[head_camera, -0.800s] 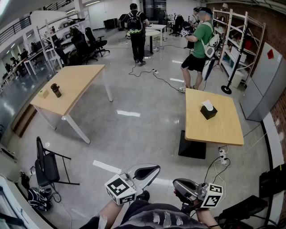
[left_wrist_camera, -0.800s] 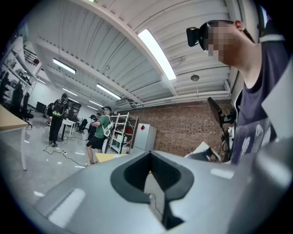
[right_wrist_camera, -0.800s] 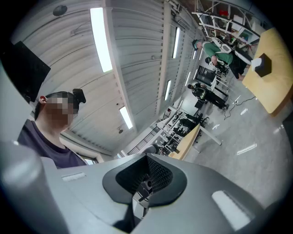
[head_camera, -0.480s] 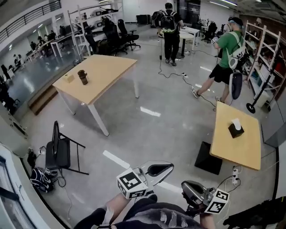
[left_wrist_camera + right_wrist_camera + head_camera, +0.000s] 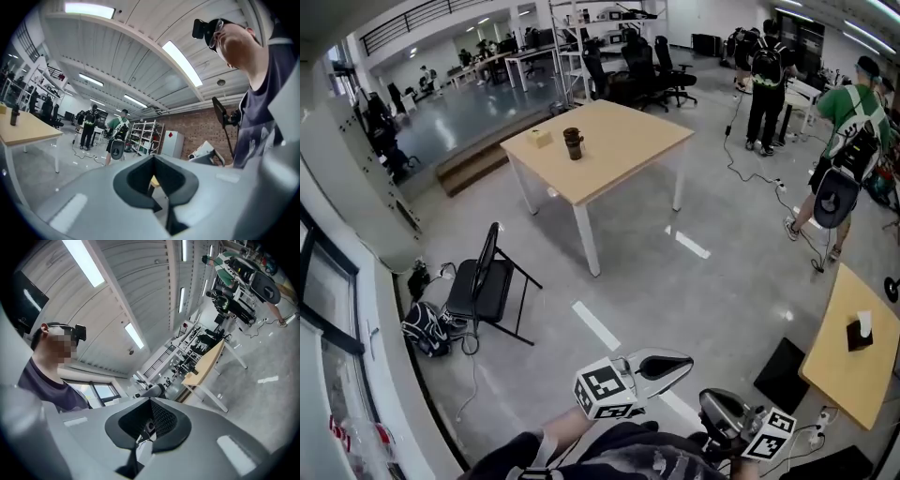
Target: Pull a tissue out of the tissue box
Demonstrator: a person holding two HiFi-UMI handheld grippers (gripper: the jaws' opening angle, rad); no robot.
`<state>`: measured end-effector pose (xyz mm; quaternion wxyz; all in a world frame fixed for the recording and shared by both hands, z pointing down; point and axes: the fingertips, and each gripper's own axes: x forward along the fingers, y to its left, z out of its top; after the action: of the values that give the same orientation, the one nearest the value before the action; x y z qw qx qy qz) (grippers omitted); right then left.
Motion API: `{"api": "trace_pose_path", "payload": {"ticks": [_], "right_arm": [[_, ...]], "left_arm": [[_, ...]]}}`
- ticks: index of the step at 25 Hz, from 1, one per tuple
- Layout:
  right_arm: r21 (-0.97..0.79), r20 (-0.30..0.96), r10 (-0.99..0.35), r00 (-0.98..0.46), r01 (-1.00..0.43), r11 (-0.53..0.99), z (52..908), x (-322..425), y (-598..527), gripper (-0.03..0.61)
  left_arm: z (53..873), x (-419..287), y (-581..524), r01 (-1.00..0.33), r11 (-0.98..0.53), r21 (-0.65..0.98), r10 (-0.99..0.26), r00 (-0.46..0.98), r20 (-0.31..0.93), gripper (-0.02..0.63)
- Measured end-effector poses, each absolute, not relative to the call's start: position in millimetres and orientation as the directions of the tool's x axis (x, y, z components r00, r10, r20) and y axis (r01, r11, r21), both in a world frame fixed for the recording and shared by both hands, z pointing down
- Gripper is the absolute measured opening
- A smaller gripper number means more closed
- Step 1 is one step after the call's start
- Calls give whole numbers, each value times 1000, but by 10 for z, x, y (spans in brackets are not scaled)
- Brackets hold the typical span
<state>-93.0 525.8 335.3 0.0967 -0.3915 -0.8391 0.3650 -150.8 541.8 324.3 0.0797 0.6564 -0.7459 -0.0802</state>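
The black tissue box [image 5: 859, 337], with a white tissue [image 5: 863, 321] sticking up from it, stands on a small wooden table [image 5: 855, 380] at the far right edge of the head view, several steps away. Both grippers are held close to the person's body at the bottom of that view. My left gripper [image 5: 664, 367] [image 5: 154, 174] has its jaws together, with nothing between them. To its right, my right gripper [image 5: 724, 413] [image 5: 149, 420] also has its jaws closed and holds nothing. Neither gripper is near the box.
A large wooden table [image 5: 609, 155] carries a dark cup [image 5: 573, 142] and a small box [image 5: 541, 138]. A black folding chair [image 5: 486, 284] and a backpack [image 5: 425, 328] stand at the left. People [image 5: 848, 122] stand at the back right. A black mat [image 5: 782, 373] lies beside the small table.
The head view has swung left, so the small table with the tissue box has slid from the middle right to the far right edge. Both grippers stay shut near the body.
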Motion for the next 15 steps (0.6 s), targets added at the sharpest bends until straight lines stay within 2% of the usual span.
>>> {"api": "trace_pose_path", "payload": {"ticks": [7, 15], "right_arm": [[-692, -141, 778, -612, 623, 365, 3315, -1006, 5299, -3], [-722, -168, 741, -650, 593, 357, 3398, -963, 4840, -3]], "left_arm": [[3178, -1557, 5502, -956, 201, 215, -979, -202, 22, 2], [3218, -1526, 5009, -962, 170, 215, -985, -162, 58, 2]]}}
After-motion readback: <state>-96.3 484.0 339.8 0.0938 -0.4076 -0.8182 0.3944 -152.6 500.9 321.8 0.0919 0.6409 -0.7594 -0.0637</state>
